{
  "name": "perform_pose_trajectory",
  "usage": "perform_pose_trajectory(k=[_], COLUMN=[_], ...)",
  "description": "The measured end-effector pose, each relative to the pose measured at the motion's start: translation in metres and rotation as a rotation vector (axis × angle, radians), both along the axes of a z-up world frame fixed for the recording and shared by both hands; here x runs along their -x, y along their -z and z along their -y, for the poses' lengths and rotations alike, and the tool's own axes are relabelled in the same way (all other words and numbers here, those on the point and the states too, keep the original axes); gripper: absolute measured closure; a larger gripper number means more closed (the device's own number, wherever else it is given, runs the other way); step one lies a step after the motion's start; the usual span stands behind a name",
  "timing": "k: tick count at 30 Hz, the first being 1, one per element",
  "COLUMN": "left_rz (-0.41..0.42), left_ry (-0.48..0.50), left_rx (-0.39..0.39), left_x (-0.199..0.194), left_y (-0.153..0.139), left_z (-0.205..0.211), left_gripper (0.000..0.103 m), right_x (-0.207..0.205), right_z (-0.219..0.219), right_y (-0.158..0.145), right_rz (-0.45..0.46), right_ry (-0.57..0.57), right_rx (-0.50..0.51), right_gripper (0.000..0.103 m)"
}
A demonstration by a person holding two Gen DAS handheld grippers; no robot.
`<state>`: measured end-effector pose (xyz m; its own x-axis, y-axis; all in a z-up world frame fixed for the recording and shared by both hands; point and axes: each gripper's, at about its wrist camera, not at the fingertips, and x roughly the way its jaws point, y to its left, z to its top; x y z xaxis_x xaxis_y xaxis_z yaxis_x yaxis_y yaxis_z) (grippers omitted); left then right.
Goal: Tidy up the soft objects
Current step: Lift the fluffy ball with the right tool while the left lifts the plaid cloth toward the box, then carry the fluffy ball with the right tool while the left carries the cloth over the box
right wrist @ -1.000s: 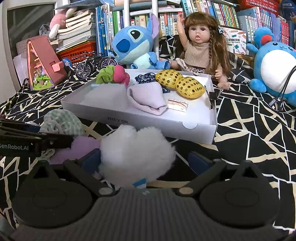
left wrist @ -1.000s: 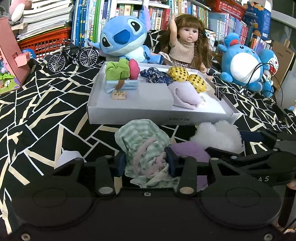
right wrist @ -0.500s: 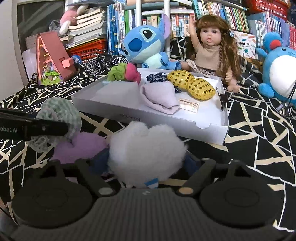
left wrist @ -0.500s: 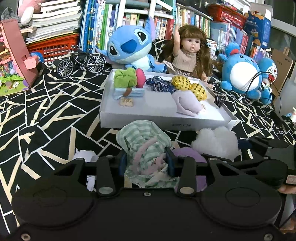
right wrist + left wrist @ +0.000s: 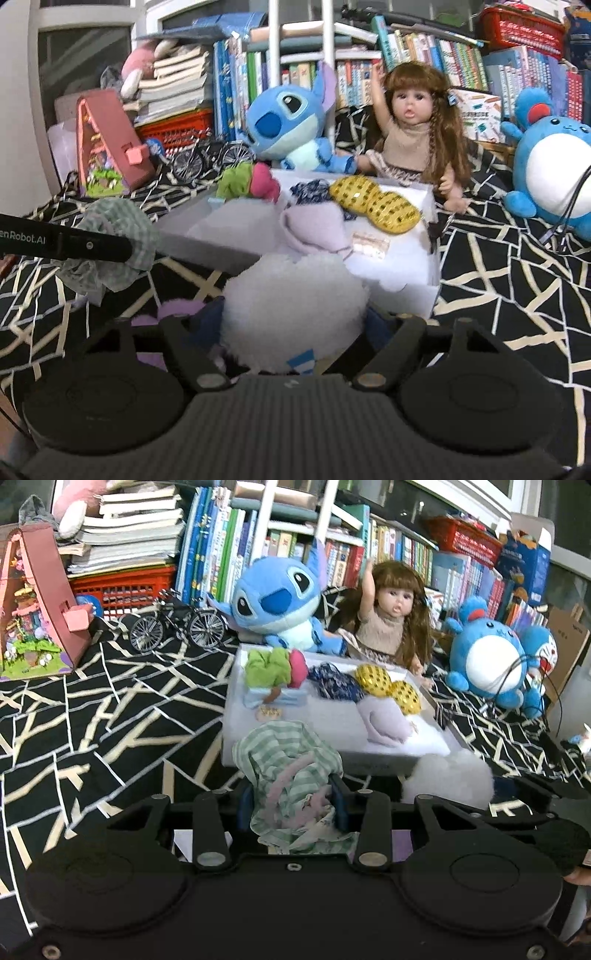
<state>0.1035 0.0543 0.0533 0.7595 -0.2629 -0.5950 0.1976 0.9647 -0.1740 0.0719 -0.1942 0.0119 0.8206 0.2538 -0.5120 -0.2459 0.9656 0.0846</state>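
The green striped cloth (image 5: 291, 771) sat pinched in the left gripper (image 5: 291, 805), now lifted off the patterned tablecloth (image 5: 110, 716) it had rested on a second earlier. The white fluffy pompom (image 5: 295, 314) lay between the jaws of the right gripper (image 5: 295, 325), which had just been closing from wide and now pressed it. Just ahead stood the white tray (image 5: 399, 291) holding a lilac cloth (image 5: 317, 232), with a purple plush (image 5: 177, 310) beside the pompom

Crumpled striped cloth (image 5: 291, 775), fluffy white puff (image 5: 295, 310), matt cardboard tray (image 5: 236, 716).
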Motion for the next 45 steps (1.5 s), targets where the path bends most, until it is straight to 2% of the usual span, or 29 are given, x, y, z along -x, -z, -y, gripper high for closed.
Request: perform_pose_trajectory(k=[7,17,28,34,45], left_rz=[0.022,-0.018,-0.082,-0.115,-0.152], left_ry=[-0.025,-0.045,-0.048,-0.055,-0.062], left_rx=[0.020,0.093,0.030,0.021,0.041], left_x=[-0.019,-0.066,-0.109,-0.117,-0.139], left_y=[-0.018,-0.031,-0.007,0.010,0.022], left_z=[-0.011,-0.021,0.013,0.016,0.023], left_gripper=[0.064,0.064,0.064,0.064,0.064], right_x=[-0.010,-0.044,-0.073,-0.076,-0.093], right_z=[0.018,0.049,0.044,0.035,0.023], right_y=[-0.022,-0.037,-0.025,-0.012,-0.004], right_rz=[0.036,-0.012,-0.046,-0.072,-0.097], right_ry=[0.070,0.172,0.221,0.181,0.151], right_rx=[-0.018,-0.100,-0.047,-0.040,-0.075], right_gripper=[0.026,0.026,0.026,0.026,0.026])
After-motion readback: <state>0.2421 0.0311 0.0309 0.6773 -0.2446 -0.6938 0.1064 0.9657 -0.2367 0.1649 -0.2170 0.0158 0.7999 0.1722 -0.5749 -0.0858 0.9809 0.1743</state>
